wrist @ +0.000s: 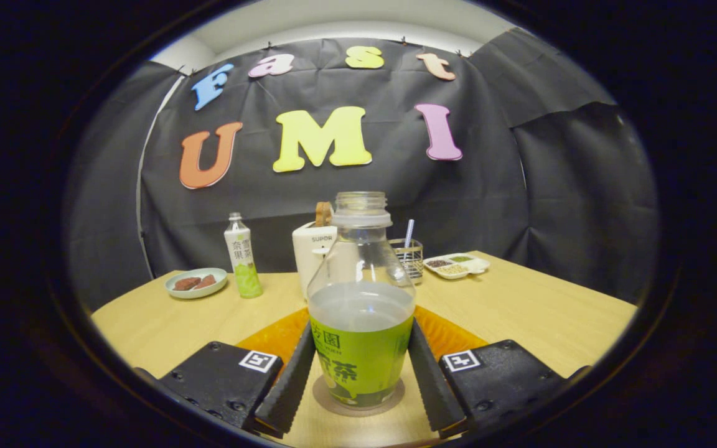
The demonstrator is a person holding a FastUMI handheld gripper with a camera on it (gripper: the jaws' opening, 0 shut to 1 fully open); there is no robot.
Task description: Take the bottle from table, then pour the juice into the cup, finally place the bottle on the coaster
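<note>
Between hand-held gripper (358, 373) fingers, green-labelled bottle (360, 311).

The bottle (360, 311) covers most of the coaster (358, 407) beneath it and part of the white appliance (313, 249) behind. The divided dish's (457, 265) contents are too small to identify. Whether the gripper (358, 367) fingers touch the bottle is unclear.

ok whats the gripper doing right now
gripper: fingers flank the uncapped juice bottle standing on the coaster; grip or contact cannot be told.
</note>
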